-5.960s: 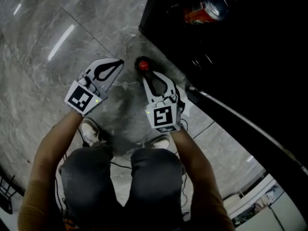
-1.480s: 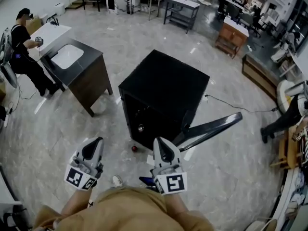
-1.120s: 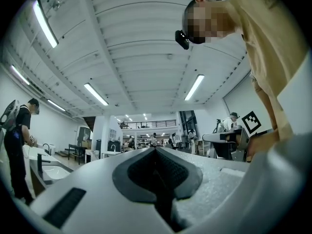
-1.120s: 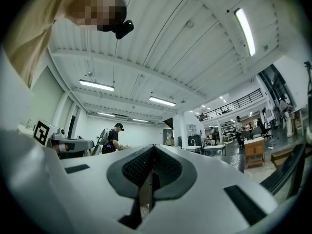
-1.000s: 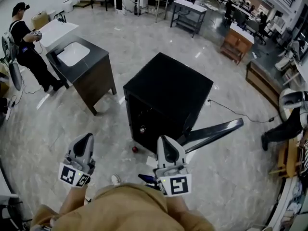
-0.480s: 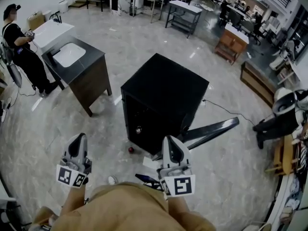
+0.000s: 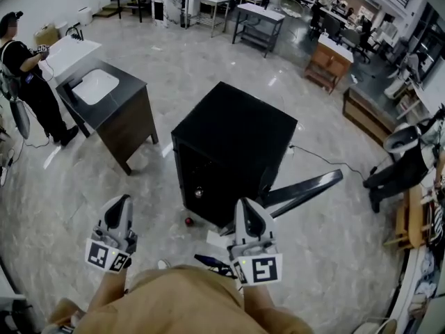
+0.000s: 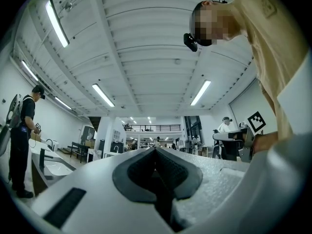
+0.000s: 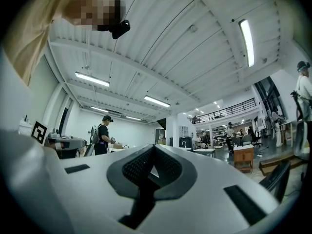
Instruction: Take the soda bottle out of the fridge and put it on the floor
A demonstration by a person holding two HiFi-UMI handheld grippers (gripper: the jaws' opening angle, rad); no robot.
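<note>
The soda bottle (image 7: 188,221), seen here only as a small red cap, stands on the floor (image 7: 327,256) just in front of the open fridge (image 7: 236,138), well apart from both tools. Some seconds ago the head view was very near to the floor, with the two tools on either side of that red cap; now the person stands upright and the whole hall is visible, so the bottle is set down and released. I judge the task as done; only the fridge door (image 7: 306,185) still stands open. The left tool (image 7: 119,207) and the right tool (image 7: 246,211) are held low before the body, side by side, pointing forward and slightly upward. Each one has its jaws pressed together with nothing between them; past them there is only the ceiling and the far room.
</note>
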